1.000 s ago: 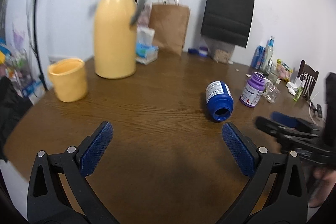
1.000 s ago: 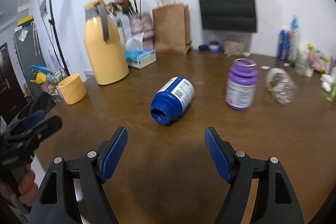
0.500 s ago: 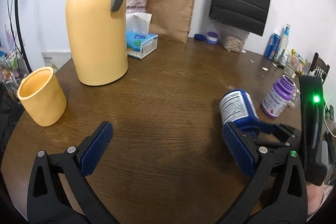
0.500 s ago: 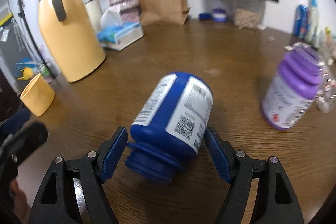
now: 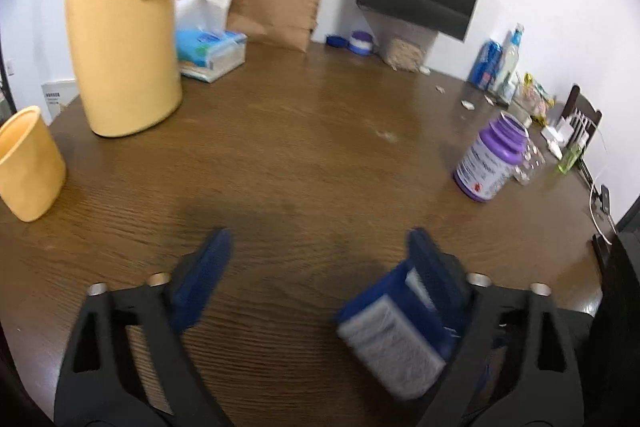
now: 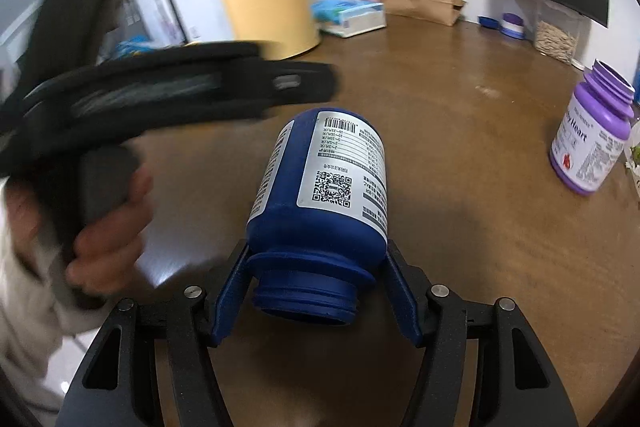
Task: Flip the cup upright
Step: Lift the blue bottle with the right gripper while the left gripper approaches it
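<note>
Clamping has just happened: half a second back my right gripper (image 6: pixel 316 301) only straddled the blue bottle (image 6: pixel 320 203); now both blue pads press its shoulder just above the open neck. The bottle lies tipped, mouth toward the camera, base pointing far across the brown table (image 6: pixel 460 131). That gives me the hold I judge the flip needs; the turn upright is not yet done.

From the right wrist view I also see my left gripper (image 6: pixel 304 87) blurred at far left, held in my hand (image 6: pixel 104 227), and the purple bottle (image 6: pixel 592 143) standing well apart at far right.

From the left wrist view, the left gripper (image 5: pixel 316 259) is spread wide and empty, having swung in close. The blue bottle (image 5: pixel 396 331) sits near right, blurred, beside 1 pad. Only this view shows the yellow cup (image 5: pixel 28 167) at far left, standing upright near the yellow jug (image 5: pixel 120 27).
</note>
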